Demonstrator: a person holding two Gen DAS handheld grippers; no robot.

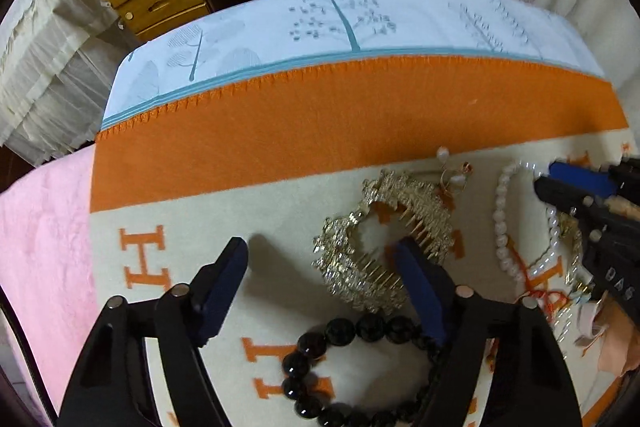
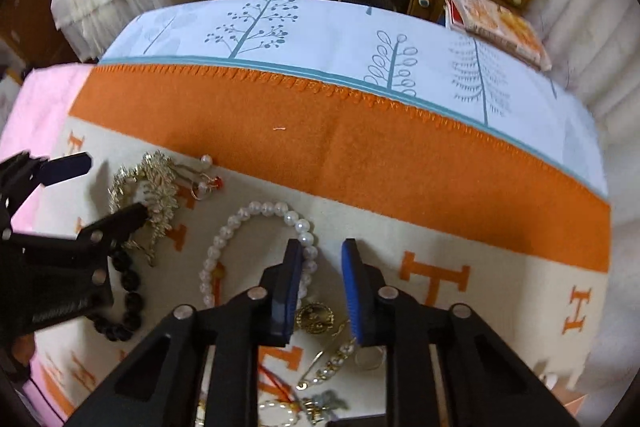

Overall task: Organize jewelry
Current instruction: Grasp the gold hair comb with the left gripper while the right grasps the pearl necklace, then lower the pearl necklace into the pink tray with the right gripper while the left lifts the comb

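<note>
Looking along our left gripper, we find its blue-padded fingers spread wide and holding nothing, with the gold rhinestone-studded hair comb lying just ahead and toward the right-hand finger. That finger overlaps the comb's toothed edge in the left wrist view, though we cannot tell whether it touches or merely hangs above. The comb's long axis runs diagonally, from near-left to far-right, so we judge the jaws would need to shift to our right and turn a little to straddle it across its narrow width. Our left hand is clearly the nearer one to it.

The comb is curved and crusted with glittering stones, its fine metal teeth pointing inward; it looks rigid and snaggy. Just nearer than it lies a bracelet of glossy black round beads, partly under the gripper body.

Our right gripper is partly open and empty, its left finger right against the white pearl bead bracelet, whose loop stretches away ahead and to the left. Beneath its fingers sit a small gold round brooch and a pearl-set safety pin. Everything rests on the cream-and-orange lettered blanket.
</note>
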